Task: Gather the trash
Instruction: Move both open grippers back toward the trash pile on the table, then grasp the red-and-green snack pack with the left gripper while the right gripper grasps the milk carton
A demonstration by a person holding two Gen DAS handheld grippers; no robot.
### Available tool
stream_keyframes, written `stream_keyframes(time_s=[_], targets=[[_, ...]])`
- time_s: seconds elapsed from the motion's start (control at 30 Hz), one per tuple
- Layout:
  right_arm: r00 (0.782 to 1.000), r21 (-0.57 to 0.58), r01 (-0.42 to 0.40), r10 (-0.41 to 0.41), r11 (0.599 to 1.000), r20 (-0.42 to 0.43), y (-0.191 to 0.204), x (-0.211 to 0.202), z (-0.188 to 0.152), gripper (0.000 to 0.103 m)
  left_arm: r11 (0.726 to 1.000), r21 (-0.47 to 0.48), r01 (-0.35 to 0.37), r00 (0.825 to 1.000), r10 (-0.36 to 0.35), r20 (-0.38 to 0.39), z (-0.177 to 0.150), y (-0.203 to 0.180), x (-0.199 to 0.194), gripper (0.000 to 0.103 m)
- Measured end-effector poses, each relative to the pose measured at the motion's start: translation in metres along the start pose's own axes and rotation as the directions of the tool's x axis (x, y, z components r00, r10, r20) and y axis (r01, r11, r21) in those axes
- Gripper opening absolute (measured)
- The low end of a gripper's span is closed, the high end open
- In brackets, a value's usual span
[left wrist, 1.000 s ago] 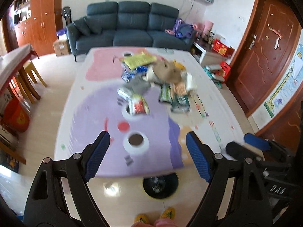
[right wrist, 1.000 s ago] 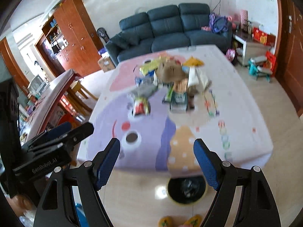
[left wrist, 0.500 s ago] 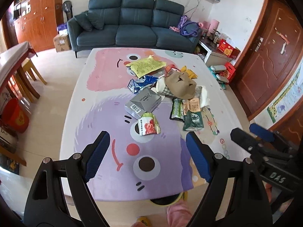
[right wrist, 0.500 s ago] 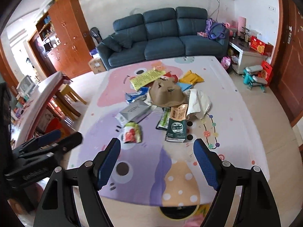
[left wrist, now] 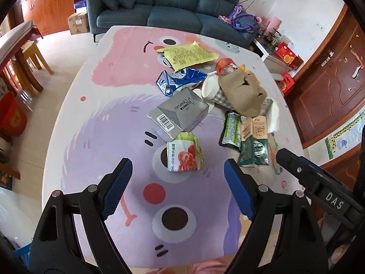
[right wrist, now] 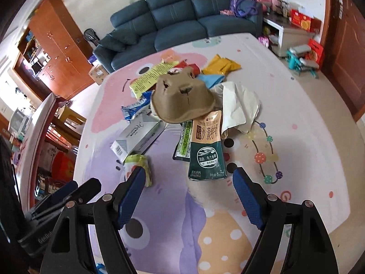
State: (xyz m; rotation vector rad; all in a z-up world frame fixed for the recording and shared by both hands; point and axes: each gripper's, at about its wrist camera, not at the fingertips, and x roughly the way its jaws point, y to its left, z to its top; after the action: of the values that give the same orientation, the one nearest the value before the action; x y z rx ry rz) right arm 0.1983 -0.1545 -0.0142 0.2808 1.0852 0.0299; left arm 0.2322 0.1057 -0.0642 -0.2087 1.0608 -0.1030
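A heap of trash lies mid-table on the cartoon-print cloth [left wrist: 91, 137]. It holds a tomato snack packet [left wrist: 184, 153], a grey box [left wrist: 180, 114], a blue wrapper [left wrist: 180, 80], a yellow-green packet [left wrist: 189, 56], a paper cup [left wrist: 214, 91], a brown pulp cup carrier [left wrist: 241, 91] and a green-and-tan milk carton [right wrist: 207, 146]. A white tissue [right wrist: 237, 107] lies to the carton's right. My left gripper [left wrist: 176, 162] hangs open just short of the snack packet. My right gripper [right wrist: 189, 171] is open too, with the carton's near end between its fingers and nothing gripped.
A dark blue sofa [left wrist: 164, 4] stands beyond the table. A brown door [left wrist: 330, 91] is at the right, a wooden dining table with stools [left wrist: 13, 38] at the left. Bare cloth [right wrist: 296, 159] stretches right of the heap.
Both grippers have moved forward from beyond the table's near edge to above the cloth, close to the heap. Both stay open and the trash has not moved.
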Motion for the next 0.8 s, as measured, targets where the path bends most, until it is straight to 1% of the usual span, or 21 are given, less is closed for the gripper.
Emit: stream_keyframes(time_s=[0.2,0.33,0.4,0.47,0.5,0.53,0.57,0.6,0.67,0.73,0.8], targets=[[0.999,0.0,0.019,-0.019,1.0,-0.048,-0.003,0.03,0.008,0.081,1.0,0.0,0.006,0.999,-0.006,-0.041,0.01,-0.002,0.032,0.08],[0.996,0.026,0.041,-0.039,0.999,-0.074,-0.009,0.054,0.014,0.08,1.0,-0.004,0.006,0.997,-0.006,-0.072,0.014,-0.002,0.052,0.08],[0.995,0.04,0.046,-0.042,0.998,-0.087,-0.012,0.063,0.016,0.078,1.0,-0.01,0.006,0.996,-0.006,-0.09,0.015,-0.002,0.062,0.08],[0.992,0.052,0.054,-0.048,0.997,-0.114,-0.016,0.075,0.017,0.07,1.0,-0.02,0.005,0.994,-0.007,-0.109,0.015,-0.004,0.072,0.08],[0.989,0.052,0.062,-0.054,0.997,-0.136,-0.017,0.082,0.018,0.068,1.0,-0.022,0.004,0.993,-0.007,-0.116,0.015,-0.005,0.076,0.08],[0.987,0.05,0.069,-0.061,0.996,-0.15,-0.018,0.086,0.018,0.062,1.0,-0.024,0.004,0.992,-0.007,-0.126,0.014,-0.006,0.08,0.08],[0.983,0.037,0.08,-0.072,0.996,-0.171,-0.019,0.093,0.017,0.057,1.0,-0.024,0.002,0.991,-0.005,-0.132,0.014,-0.008,0.084,0.08],[0.978,0.021,0.09,-0.084,0.996,-0.192,-0.019,0.099,0.017,0.054,1.0,-0.022,-0.002,0.99,-0.001,-0.138,0.013,-0.01,0.087,0.08],[0.976,0.007,0.08,-0.077,0.997,-0.204,-0.021,0.105,0.015,0.054,1.0,-0.016,-0.012,0.988,0.01,-0.152,0.013,-0.015,0.094,0.08],[0.977,0.001,0.075,-0.073,0.997,-0.198,-0.022,0.105,0.014,0.054,0.999,-0.019,-0.028,0.986,0.024,-0.166,0.014,-0.016,0.1,0.08],[0.978,-0.008,0.069,-0.069,0.998,-0.199,-0.023,0.104,0.012,0.054,0.999,-0.033,-0.026,0.982,0.019,-0.189,0.014,-0.016,0.109,0.079]])
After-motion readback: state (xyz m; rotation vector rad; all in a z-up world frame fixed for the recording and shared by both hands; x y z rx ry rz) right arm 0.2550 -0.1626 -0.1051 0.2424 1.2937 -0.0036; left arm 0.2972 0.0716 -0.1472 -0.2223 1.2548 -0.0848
